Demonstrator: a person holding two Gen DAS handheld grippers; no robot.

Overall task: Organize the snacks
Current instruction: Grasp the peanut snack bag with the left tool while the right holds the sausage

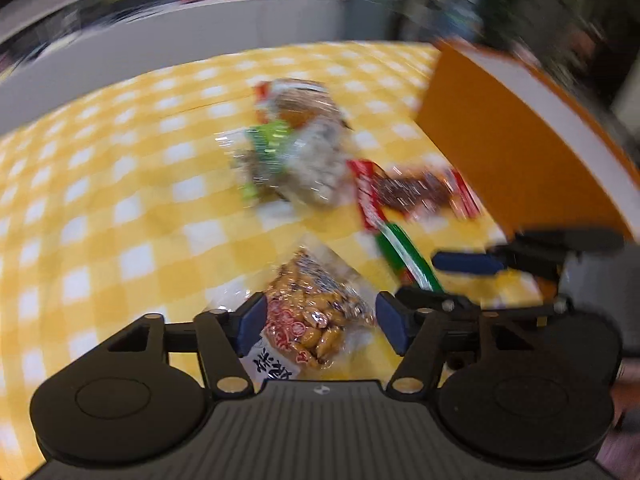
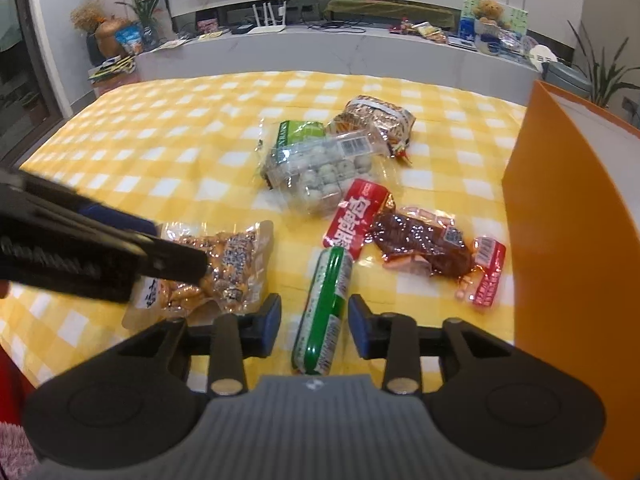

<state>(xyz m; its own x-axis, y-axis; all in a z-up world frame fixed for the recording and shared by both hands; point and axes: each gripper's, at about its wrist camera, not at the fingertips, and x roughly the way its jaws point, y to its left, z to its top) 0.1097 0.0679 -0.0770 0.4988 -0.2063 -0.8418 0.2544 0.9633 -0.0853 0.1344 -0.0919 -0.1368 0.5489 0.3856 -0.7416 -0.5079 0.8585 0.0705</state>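
Right gripper poised low over the yellow-and-white checked bench, jaws parted and straddling the green-and-white plastic-wrapped sausage tube; pads clear of the wrapper on both sides, so released, nothing grasped; long axis of that tube running away from the camera, lined up with the gap and leaning a touch to the right at its far end; a straight squeeze across its narrow width looks like the natural next move. Left gripper over the clear vacuum pouch of golden-brown snack pieces, jaws spread wide, pouch lying flat on the cloth between the blue pads without either one pressing it; released too; from the right wrist view, that same left tool slanting in from the left edge across the pouch's near corner. Further out, well apart from both jaws: red foil packet with dark reddish meat strips, just beyond the tube's far end; clear tub of pale green-white balls; brown-and-white crinkled bag behind it. Tall orange open-topped box with white inside standing at the right edge, nearest the right hand; contents hidden from both views, so cannot tell whether anything is in it yet; every visible snack out on the bench, sorting seemingly at an early stage.
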